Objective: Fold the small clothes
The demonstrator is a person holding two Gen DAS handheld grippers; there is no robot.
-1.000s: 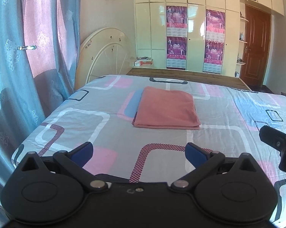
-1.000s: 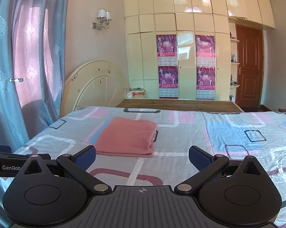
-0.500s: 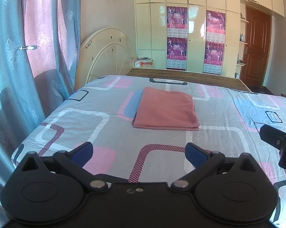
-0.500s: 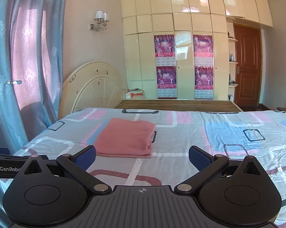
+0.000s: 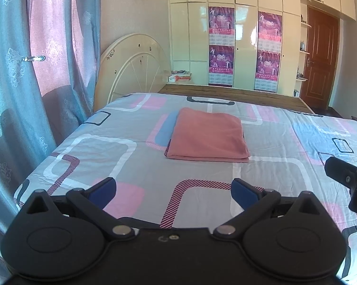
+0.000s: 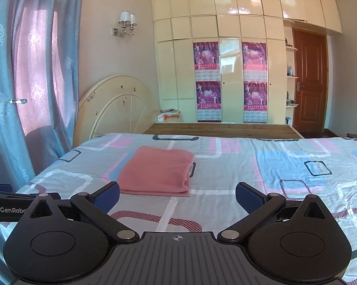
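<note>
Nearest, the left gripper [image 5: 173,190] and the right gripper [image 6: 177,196], each with jaws spread wide and holding nothing, hover above the patterned bedsheet [image 5: 121,166]. Further on, well apart from both, the pink folded cloth [image 5: 208,135] (already a neat rectangle, several layers thick) lies flat near the bed's middle. It looks soft, light and limp, so it would likely sag if lifted from one point; a pinch at the stacked near edge or a corner seems the surest hold. Beyond stands the cream wardrobe [image 6: 225,54]
</note>
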